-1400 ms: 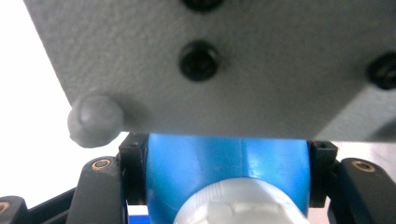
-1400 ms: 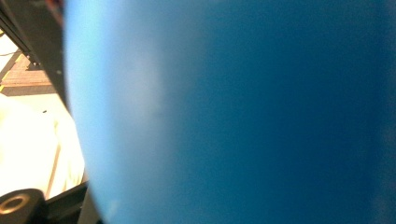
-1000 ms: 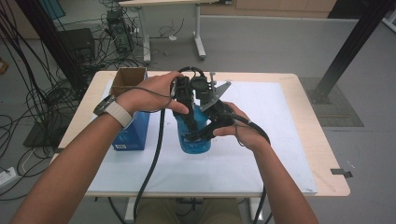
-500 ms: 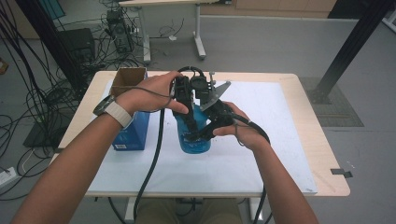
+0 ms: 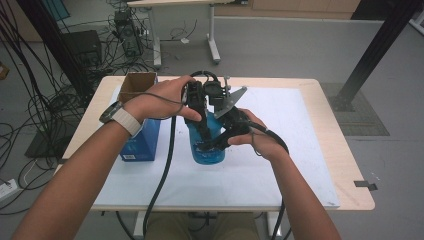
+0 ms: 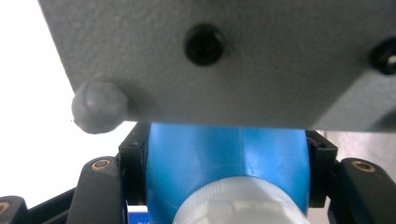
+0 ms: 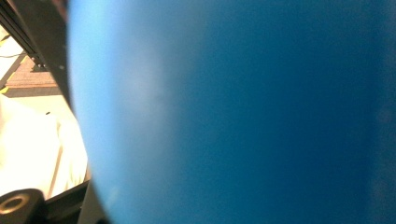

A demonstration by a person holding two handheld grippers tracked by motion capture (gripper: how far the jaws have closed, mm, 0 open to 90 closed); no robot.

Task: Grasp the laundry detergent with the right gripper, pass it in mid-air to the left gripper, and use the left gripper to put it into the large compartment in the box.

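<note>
A blue plastic bottle (image 5: 209, 150) stands on the white sheet at the table's middle. My left gripper (image 5: 202, 131) comes down over its top and is shut on it. In the left gripper view the black jaws press both sides of the blue shoulder (image 6: 224, 158), just beyond the white cap (image 6: 238, 207). My right gripper (image 5: 220, 142) reaches in from the right and is shut on the bottle's body. The blue wall (image 7: 233, 112) sits blurred right against the right gripper view's lens. The right gripper's grey three-cornered plate (image 5: 232, 97) hangs close above the bottle (image 6: 224, 60).
A blue carton (image 5: 142, 140) stands left of the bottle, with an open brown cardboard box (image 5: 137, 82) behind it. A white sheet (image 5: 290, 150) covers most of the wooden table (image 5: 345, 165). Cables trail from both grippers toward the table's near edge.
</note>
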